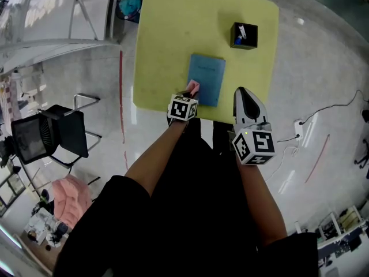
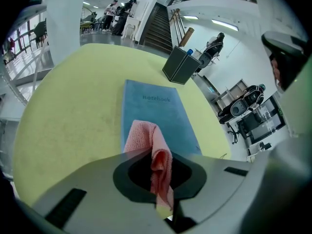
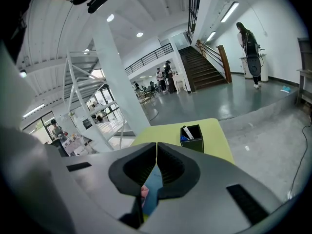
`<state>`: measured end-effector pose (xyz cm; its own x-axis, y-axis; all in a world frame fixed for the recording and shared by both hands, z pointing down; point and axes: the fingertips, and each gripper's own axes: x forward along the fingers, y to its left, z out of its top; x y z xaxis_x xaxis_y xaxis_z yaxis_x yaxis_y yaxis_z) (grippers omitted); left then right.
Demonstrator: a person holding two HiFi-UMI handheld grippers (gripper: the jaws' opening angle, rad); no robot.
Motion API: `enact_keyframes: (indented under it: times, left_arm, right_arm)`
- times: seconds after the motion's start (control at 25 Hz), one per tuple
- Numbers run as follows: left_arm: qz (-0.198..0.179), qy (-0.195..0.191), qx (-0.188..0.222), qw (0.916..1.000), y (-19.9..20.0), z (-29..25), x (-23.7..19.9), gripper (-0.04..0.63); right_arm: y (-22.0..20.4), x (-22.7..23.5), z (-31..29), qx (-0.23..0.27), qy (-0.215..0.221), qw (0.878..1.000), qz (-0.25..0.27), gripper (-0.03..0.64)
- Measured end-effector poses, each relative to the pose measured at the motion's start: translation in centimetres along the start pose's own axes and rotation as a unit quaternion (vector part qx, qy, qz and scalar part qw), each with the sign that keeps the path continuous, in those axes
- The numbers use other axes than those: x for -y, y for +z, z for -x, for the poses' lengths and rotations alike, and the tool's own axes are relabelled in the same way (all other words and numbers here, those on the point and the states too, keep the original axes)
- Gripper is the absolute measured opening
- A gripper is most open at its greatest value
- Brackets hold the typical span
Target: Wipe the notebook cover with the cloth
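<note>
Yellow-green table (image 1: 167,39), blue notebook (image 1: 209,77) lying close to near edge. Pink cloth (image 2: 146,140) clamped tight in left gripper (image 2: 161,179), at cover's near left corner. Right gripper (image 3: 156,152) closed and empty, aside at right. Probably only beginning to wipe; nearly whole cover left

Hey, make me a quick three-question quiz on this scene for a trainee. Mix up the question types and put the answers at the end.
1. True or false: the left hand-held gripper is shut on the pink cloth.
2. Where is the cloth held? A: at the near end of the blue notebook; B: at its far end; C: nowhere near it.
3. Fill in: the right hand-held gripper has its jaws ___, with nothing between them.
Key: 1 true; 2 A; 3 shut.
</note>
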<state>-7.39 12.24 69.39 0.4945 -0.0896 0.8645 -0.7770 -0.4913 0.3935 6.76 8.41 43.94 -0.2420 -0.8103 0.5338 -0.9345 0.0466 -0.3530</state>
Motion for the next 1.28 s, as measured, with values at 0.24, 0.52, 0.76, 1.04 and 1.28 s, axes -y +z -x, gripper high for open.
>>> enact_keyframes:
  times: [0.24, 0.52, 0.76, 1.04, 1.28]
  left_arm:
    - [0.017, 0.005, 0.011, 0.9998, 0.1, -0.2, 0.0, 0.028]
    - [0.015, -0.004, 0.013, 0.9998, 0.3, -0.8, 1.3, 0.028]
    - [0.023, 0.0, 0.018, 0.9996, 0.4, -0.9, 1.4, 0.028]
    - [0.028, -0.009, 0.01, 0.9995, 0.2, -1.5, 2.9, 0.028]
    - [0.053, 0.007, 0.026, 0.9982, 0.3, -1.7, 3.1, 0.028]
  right_arm:
    - [-0.4, 0.8, 0.1, -0.004, 0.002, 1.0, -0.001, 0.032]
    - [-0.6, 1.6, 0.4, -0.007, 0.006, 1.0, 0.0, 0.032]
    - [-0.4, 2.7, 0.7, -0.004, 0.001, 1.0, -0.003, 0.032]
    - [-0.5, 3.2, 1.0, -0.007, 0.007, 1.0, -0.003, 0.032]
    - [-0.2, 4.2, 1.2, -0.005, 0.008, 1.0, -0.005, 0.032]
